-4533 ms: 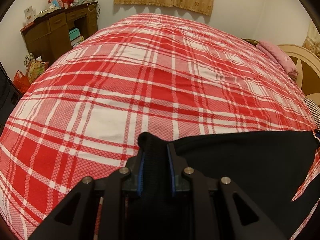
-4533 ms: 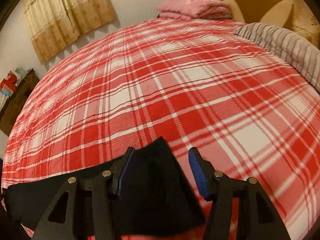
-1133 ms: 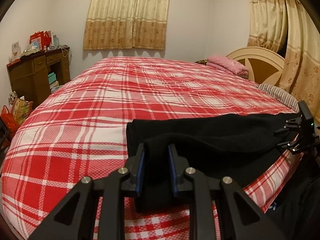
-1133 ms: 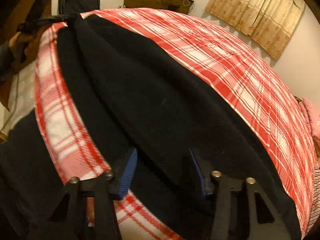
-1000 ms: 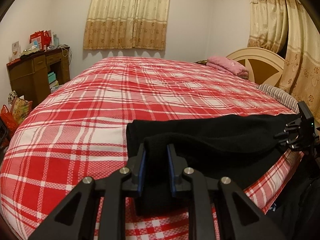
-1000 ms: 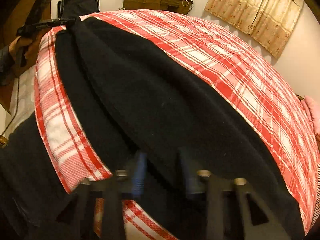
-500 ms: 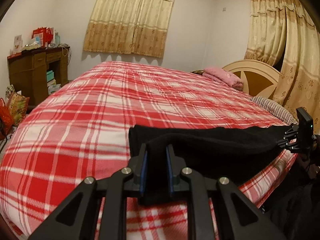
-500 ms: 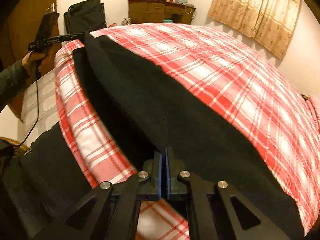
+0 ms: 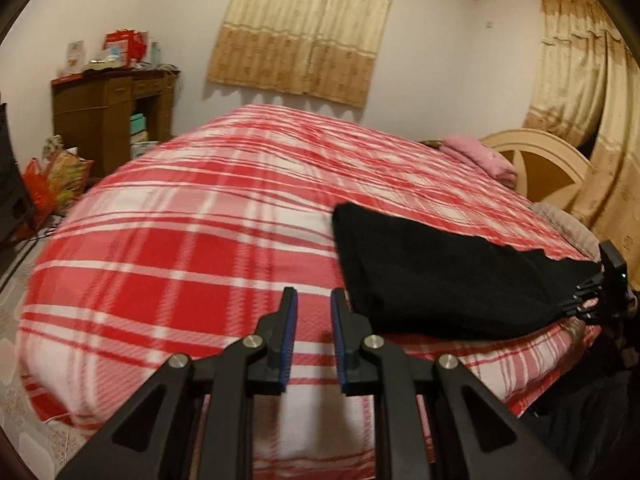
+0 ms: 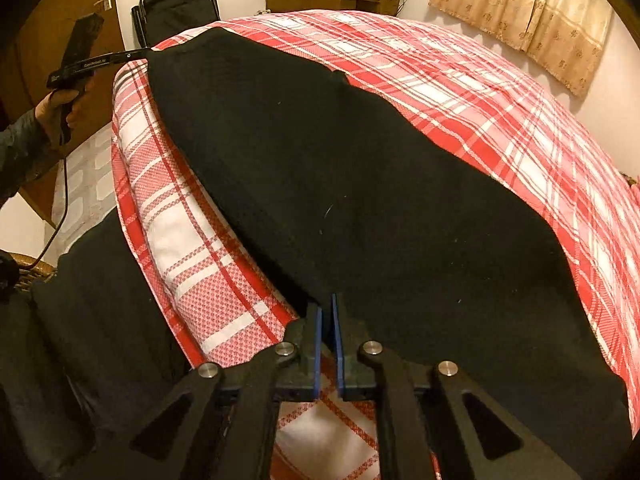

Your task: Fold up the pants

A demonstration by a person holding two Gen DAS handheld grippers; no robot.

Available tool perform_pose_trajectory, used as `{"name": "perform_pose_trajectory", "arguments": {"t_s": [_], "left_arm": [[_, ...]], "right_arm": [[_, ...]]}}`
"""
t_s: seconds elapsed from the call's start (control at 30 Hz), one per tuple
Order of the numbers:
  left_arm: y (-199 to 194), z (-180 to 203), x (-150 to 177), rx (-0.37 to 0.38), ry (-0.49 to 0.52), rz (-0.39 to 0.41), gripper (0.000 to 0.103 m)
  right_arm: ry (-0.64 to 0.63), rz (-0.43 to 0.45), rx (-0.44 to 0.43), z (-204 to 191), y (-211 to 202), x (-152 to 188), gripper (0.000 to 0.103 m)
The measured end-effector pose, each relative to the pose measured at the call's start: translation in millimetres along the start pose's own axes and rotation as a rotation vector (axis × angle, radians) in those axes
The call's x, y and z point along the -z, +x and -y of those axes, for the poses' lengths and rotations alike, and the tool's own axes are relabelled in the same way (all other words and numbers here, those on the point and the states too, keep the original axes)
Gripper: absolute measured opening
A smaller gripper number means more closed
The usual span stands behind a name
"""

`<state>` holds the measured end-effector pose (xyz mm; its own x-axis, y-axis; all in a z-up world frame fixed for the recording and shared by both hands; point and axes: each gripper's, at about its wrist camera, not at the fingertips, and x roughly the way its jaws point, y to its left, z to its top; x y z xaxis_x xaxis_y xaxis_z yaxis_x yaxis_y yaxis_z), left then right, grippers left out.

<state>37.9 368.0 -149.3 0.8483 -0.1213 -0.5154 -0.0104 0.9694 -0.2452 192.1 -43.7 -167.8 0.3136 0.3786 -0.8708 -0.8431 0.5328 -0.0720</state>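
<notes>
Black pants (image 9: pixel 432 272) lie on the red plaid bed near its front edge, folded lengthwise into a long band. My left gripper (image 9: pixel 313 304) is empty, its jaws a narrow gap apart, just left of the pants' end and not touching them. In the right wrist view the pants (image 10: pixel 360 168) stretch away towards the left gripper (image 10: pixel 138 54) at their far end. My right gripper (image 10: pixel 326 312) is shut on the near edge of the pants. It shows at the far right in the left wrist view (image 9: pixel 588 296).
The red plaid bed cover (image 9: pixel 192 240) fills most of both views. A wooden desk (image 9: pixel 108 120) and bags (image 9: pixel 52 184) stand at the left wall. A pink pillow (image 9: pixel 480 156) and a round headboard (image 9: pixel 540 164) are at the far right. A black chair (image 10: pixel 176 4) stands beyond the bed.
My left gripper has let go of the pants' end and swung left of it. My right gripper stays shut on the pants' edge.
</notes>
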Motion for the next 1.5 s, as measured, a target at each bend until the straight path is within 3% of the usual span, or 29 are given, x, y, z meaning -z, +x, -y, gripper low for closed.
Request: {"name": "perform_pose_trajectory", "arguments": {"t_s": [0.07, 0.1, 0.13, 0.33, 0.4, 0.47, 0.57, 0.73, 0.87, 0.97, 1.03, 1.1, 1.23, 1.33, 1.5], "left_arm": [[-5.8, 2.3, -2.8, -0.025, 0.008, 0.018, 0.018], [-8.6, 7.5, -5.7, -0.025, 0.021, 0.024, 0.018], [-10.0, 10.1, -7.0, -0.026, 0.029, 0.030, 0.018], [2.5, 60.0, -22.1, 0.022, 0.122, 0.047, 0.021], [12.1, 83.5, -26.0, 0.089, 0.145, 0.050, 0.024], [23.4, 106.5, -27.1, 0.123, 0.172, 0.038, 0.039], [41.0, 135.8, -21.9, 0.188, 0.194, 0.018, 0.044], [63.8, 160.2, -4.7, 0.226, 0.224, -0.047, 0.044], [82.6, 156.1, 10.4, 0.216, 0.201, -0.166, 0.044], [81.6, 154.1, 14.9, 0.225, 0.198, -0.152, 0.044], [79.8, 151.3, 14.8, 0.240, 0.173, -0.150, 0.044], [79.1, 151.3, 15.6, 0.251, 0.166, -0.147, 0.044], [75.7, 153.2, 20.1, 0.261, 0.160, -0.137, 0.044], [77.9, 155.2, 17.0, 0.254, 0.155, -0.140, 0.045], [73.6, 168.8, 6.0, 0.237, 0.172, -0.138, 0.058]], "right_arm": [[-0.008, -0.013, -0.030, -0.5, -5.6, 2.1, 0.036], [-0.011, -0.018, -0.041, -0.5, -8.0, 3.5, 0.060], [-0.014, -0.018, -0.055, -1.2, -10.9, 4.0, 0.066], [0.060, 0.064, -0.145, 16.9, -33.9, -13.0, 0.065], [0.106, 0.107, -0.166, 29.8, -36.4, -31.7, 0.065], [0.148, 0.139, -0.178, 43.5, -31.7, -54.9, 0.065], [0.241, 0.162, -0.208, 65.0, -13.2, -89.2, 0.065], [0.435, 0.157, -0.297, 101.4, 32.0, -139.2, 0.053], [0.564, 0.088, -0.420, 110.9, 76.9, -162.9, 0.050], [0.614, 0.023, -0.507, 104.6, 106.1, -172.0, 0.043], [0.623, -0.013, -0.496, 99.8, 118.3, -174.5, 0.019], [0.635, -0.009, -0.527, 98.5, 122.6, -174.8, 0.007], [0.632, 0.036, -0.492, 97.9, 112.6, -179.1, 0.004], [0.546, 0.020, -0.360, 90.0, 111.6, -181.0, 0.004], [0.542, 0.060, -0.358, 103.8, 74.0, -151.1, 0.005]]}}
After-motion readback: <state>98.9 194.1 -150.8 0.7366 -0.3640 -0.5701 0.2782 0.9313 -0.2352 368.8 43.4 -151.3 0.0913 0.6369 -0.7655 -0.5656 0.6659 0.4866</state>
